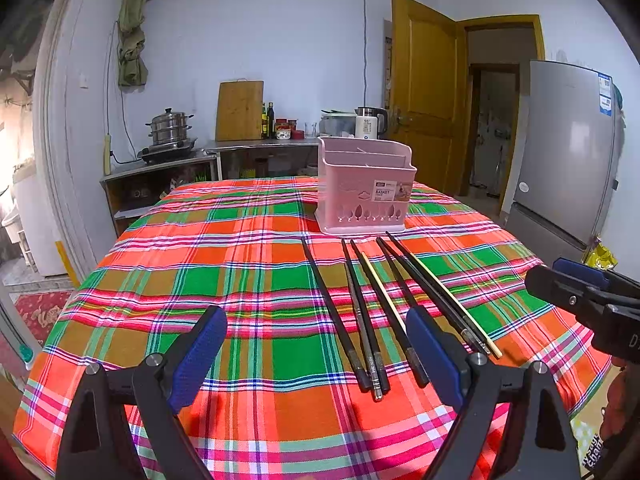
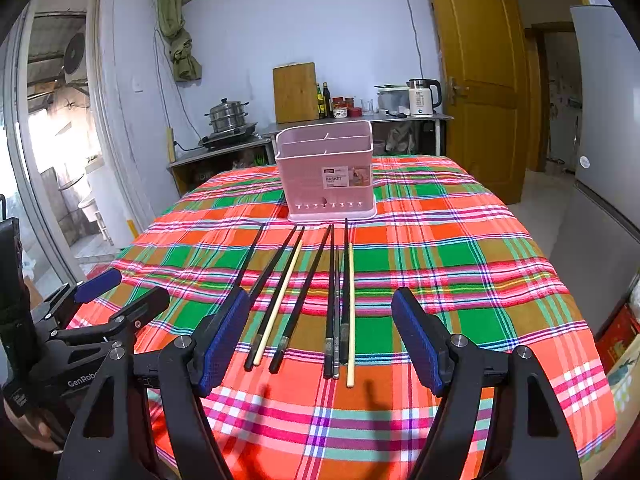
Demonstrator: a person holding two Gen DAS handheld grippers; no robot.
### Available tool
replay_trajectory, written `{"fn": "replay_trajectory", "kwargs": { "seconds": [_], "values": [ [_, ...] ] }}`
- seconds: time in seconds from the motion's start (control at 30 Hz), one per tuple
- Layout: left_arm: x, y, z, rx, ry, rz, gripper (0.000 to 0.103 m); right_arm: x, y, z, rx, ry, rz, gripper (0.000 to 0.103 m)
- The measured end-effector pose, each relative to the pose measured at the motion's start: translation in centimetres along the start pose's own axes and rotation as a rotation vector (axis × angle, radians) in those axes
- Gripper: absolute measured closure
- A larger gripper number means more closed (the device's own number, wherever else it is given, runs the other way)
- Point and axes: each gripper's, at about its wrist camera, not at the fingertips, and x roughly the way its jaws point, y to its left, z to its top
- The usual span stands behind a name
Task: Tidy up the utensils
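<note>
Left wrist view cuts off a good deal: the right gripper (image 1: 560, 280) pokes in at the right edge with only one blue pad and some black frame showing, so from here I cannot tell how its jaws stand. Right wrist view settles it — the right gripper (image 2: 320, 332) has its jaws wide apart over the near end of the table, clamped on nothing, and the left gripper (image 2: 116, 292) shows at the lower left, its blue-tipped fingers spread too. From its own camera the left gripper (image 1: 316, 344) hangs with jaws apart and empty, ribbed blue pads on black angular arms, one pad covering part of a dark stick. Chopsticks (image 1: 368, 312) lie loose on the plaid tablecloth (image 1: 224, 264), fanned roughly side by side between the grippers and the pink basket (image 1: 364, 188): mostly slim black ones, two pale wooden ones, at least one with a metallic end. Several lie so close together that an exact count is hard. That basket is smooth pink plastic, boxy with rounded corners, tree-shaped cutouts along its base, a paper label on the front and dividers inside; how deep the compartments go is hidden. It stands upright just beyond the chopstick tips — near, not touching.
</note>
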Motion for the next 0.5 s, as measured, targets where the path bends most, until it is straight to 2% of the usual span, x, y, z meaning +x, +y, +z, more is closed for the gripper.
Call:
{"fn": "replay_trajectory", "kwargs": {
  "seconds": [0.5],
  "values": [
    [-0.08, 0.31, -0.23, -0.004, 0.003, -0.003, 0.012, 0.32, 0.16, -0.18, 0.0, 0.006, 0.0, 0.029]
  ]
}}
